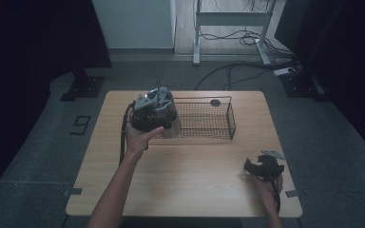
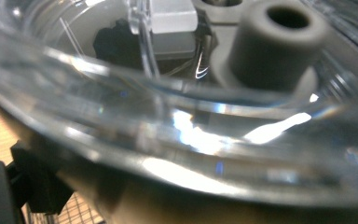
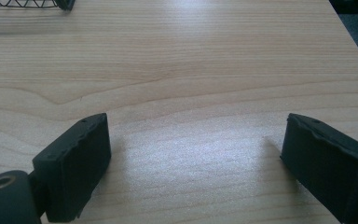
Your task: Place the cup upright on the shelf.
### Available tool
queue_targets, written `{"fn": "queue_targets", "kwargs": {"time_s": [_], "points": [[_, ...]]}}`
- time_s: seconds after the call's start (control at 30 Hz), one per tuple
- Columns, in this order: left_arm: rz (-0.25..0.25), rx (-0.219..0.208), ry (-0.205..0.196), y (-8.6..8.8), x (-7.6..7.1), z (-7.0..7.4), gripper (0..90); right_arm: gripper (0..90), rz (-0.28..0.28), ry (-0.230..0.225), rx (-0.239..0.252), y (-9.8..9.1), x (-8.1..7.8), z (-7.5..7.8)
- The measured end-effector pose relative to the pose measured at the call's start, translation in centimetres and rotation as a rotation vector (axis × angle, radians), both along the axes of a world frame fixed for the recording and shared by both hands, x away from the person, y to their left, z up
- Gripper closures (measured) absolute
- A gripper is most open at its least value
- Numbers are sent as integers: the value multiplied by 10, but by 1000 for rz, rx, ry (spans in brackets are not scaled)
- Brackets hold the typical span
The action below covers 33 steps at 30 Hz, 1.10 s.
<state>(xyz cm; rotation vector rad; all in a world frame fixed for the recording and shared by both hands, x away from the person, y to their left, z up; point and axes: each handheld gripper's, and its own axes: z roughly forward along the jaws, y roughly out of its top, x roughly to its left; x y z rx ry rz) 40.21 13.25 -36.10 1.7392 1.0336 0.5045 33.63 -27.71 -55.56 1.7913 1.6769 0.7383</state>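
A clear plastic bowl (image 1: 165,113) with a grey hollow post (image 2: 275,46) in its middle hangs over the left end of a black wire basket (image 1: 230,119). My left gripper (image 1: 151,113) is shut on it, held up by the person's left hand. In the left gripper view the clear bowl (image 2: 191,140) sits so close that it hides most of the jaws. My right gripper (image 1: 255,166) rests low over the table's front right, open, and nothing lies between its black pads (image 3: 77,163).
The basket stands at the back middle of the wooden table (image 1: 195,175), with a small dark round thing (image 1: 215,102) by its far rim. Basket mesh (image 2: 74,212) shows under the bowl. Dark floor, cables and a desk frame (image 1: 197,38) lie beyond.
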Motion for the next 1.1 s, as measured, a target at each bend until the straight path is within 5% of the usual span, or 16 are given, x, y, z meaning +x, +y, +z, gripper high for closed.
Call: {"fn": "queue_targets", "kwargs": {"time_s": [0.47,1.1], "points": [[33,17,-13,-8,36,2,39,82,-3,-2,-1,0,0,0],[105,76,4,-21,80,-30,39,83,-3,-2,-1,0,0,0]]}}
